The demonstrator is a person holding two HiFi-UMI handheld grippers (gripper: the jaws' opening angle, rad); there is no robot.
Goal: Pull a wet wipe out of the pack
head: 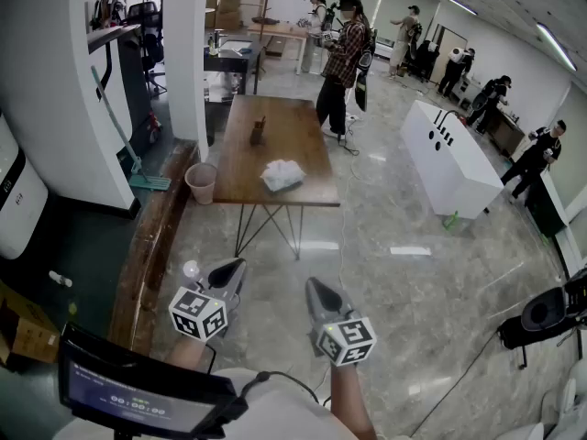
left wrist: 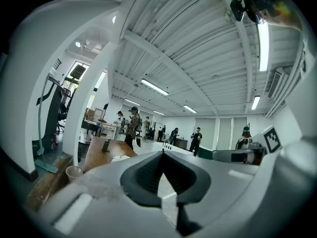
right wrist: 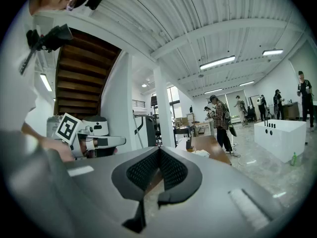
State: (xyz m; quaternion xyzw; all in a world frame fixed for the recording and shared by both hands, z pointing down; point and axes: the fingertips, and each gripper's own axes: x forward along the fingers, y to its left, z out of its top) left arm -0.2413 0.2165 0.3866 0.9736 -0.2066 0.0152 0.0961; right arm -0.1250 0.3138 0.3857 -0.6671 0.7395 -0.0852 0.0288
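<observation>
Grey tongs [head: 240, 266], black-and-white marker cubes [head: 198, 314]

Holding left gripper [head: 235, 267] and right gripper [head: 314, 288] low ahead of the body, level, side by side, slightly apart. Both closed tight, jaws tip to tip, gripping nothing. Right forearm [head: 351, 401] stretched forward.

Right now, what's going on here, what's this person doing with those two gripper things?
A person stands some way back from a wooden table, holding a gripper in each hand. The left gripper and the right gripper both point level toward the table, shut and empty. The wet wipe pack lies untouched near the table's near edge, so pulling out a wipe has not begun.
</observation>
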